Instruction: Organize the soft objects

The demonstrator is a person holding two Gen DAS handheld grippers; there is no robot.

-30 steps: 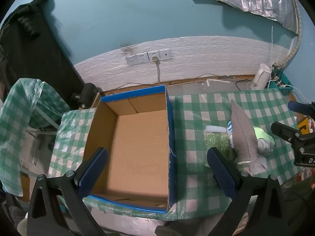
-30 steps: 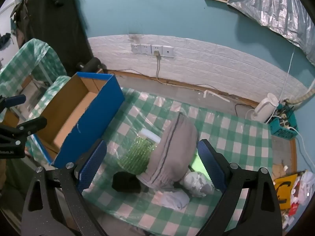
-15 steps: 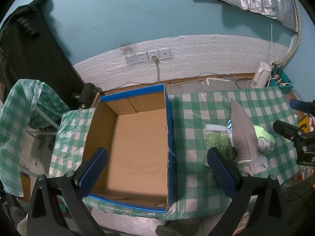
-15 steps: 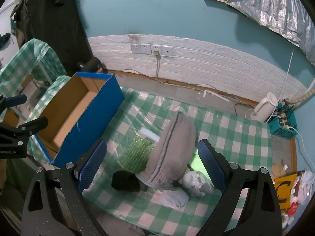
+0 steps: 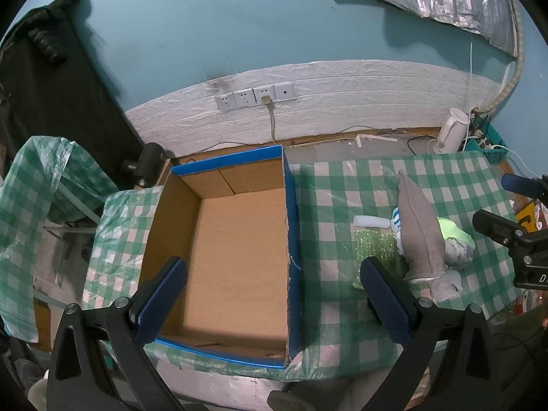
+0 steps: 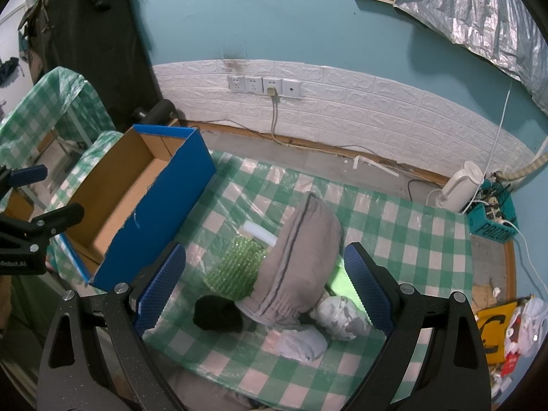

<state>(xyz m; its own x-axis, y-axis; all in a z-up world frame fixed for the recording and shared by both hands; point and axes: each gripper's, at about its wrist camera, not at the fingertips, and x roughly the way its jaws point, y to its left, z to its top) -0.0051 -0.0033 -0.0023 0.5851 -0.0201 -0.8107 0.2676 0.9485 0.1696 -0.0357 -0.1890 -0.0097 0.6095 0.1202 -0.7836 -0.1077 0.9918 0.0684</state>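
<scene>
An open cardboard box with blue sides (image 5: 236,239) (image 6: 164,198) stands empty on the green checked tablecloth (image 5: 328,185). To its right lies a pile of soft things: a grey cushion (image 6: 298,267) (image 5: 416,226), a green spiky mat (image 6: 236,263), a black sock (image 6: 215,315), a white-grey rolled cloth (image 6: 342,315), a pale cloth (image 6: 301,342) and a lime-green item (image 5: 452,231). My left gripper (image 5: 270,294) is open and empty above the box. My right gripper (image 6: 263,287) is open and empty above the pile.
A white foam block (image 6: 260,233) lies behind the mat. A white kettle (image 6: 459,181) and a teal basket (image 6: 493,219) stand on the floor at the right. A covered chair (image 5: 37,188) is left of the table. Wall sockets (image 5: 255,97) are behind.
Both grippers have drifted very slightly; the pile and the box have not moved.
</scene>
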